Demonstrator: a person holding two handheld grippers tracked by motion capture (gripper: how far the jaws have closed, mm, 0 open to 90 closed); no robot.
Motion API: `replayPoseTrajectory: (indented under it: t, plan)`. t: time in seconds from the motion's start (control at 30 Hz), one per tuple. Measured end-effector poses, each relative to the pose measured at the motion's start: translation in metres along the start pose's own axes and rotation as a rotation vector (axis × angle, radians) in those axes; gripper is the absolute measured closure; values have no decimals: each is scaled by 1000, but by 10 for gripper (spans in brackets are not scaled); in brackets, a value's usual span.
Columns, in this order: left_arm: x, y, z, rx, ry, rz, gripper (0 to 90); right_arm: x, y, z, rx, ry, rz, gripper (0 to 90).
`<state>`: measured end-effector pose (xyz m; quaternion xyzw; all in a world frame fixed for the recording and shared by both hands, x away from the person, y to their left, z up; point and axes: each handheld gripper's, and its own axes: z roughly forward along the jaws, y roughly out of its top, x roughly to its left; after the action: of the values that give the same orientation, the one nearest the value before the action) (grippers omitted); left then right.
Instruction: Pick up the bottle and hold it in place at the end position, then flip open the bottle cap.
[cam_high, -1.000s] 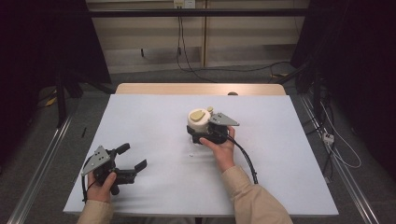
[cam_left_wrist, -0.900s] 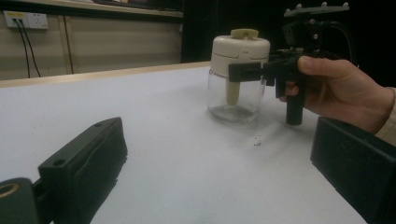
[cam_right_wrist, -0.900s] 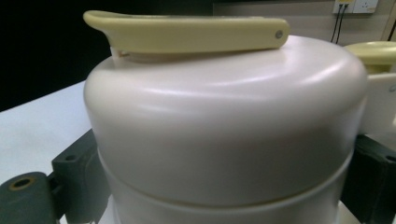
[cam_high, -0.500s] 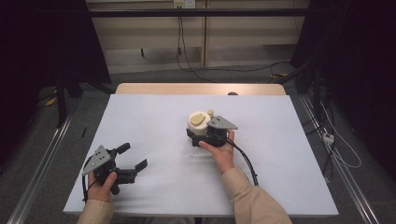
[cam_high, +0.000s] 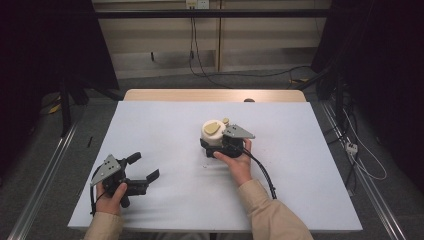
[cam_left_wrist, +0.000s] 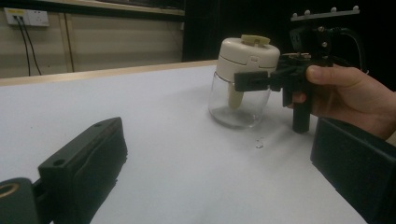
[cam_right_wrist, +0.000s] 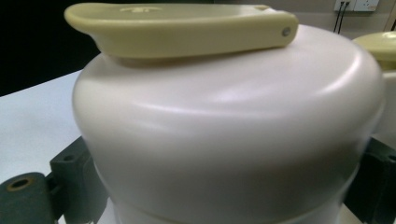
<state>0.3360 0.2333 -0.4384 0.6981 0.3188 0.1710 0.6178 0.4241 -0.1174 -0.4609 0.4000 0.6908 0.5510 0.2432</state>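
Note:
A clear glass jar with a cream lid and a pale yellow-green flip handle stands at mid table. My right gripper is shut on the jar just below the lid, one jaw on each side. From the left gripper view, the jar rests on the white table with the right gripper clamped across it. The lid sits close in front of the right gripper. My left gripper is at the front left, held open with nothing in it, far from the jar.
The white table top has a wooden strip along its far edge, where a small dark object sits. A tiny speck lies just in front of the jar. Cables cross the floor beyond the table.
My right gripper and the jar have shifted slightly toward the near side of the table. The left gripper has stayed put.

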Motion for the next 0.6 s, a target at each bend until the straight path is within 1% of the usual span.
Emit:
replayPoseTrajectory:
  t: [0.07,0.13,0.2,0.27,0.47,0.6]
  plan:
    - [-1,1,1,8,6,8,30,0,0,0,1,0,1,69]
    - [-1,1,1,4,4,1,30,0,0,0,2,0,-2,69]
    - [0,2,2,11,12,4,30,0,0,0,3,-1,-1,69]
    - [0,2,2,2,13,-2,30,0,0,0,2,1,-1,69]
    - [-1,2,3,4,16,-12,30,0,0,0,4,1,1,69]
    - [-1,5,4,0,17,-8,30,-1,0,0,7,3,1,69]
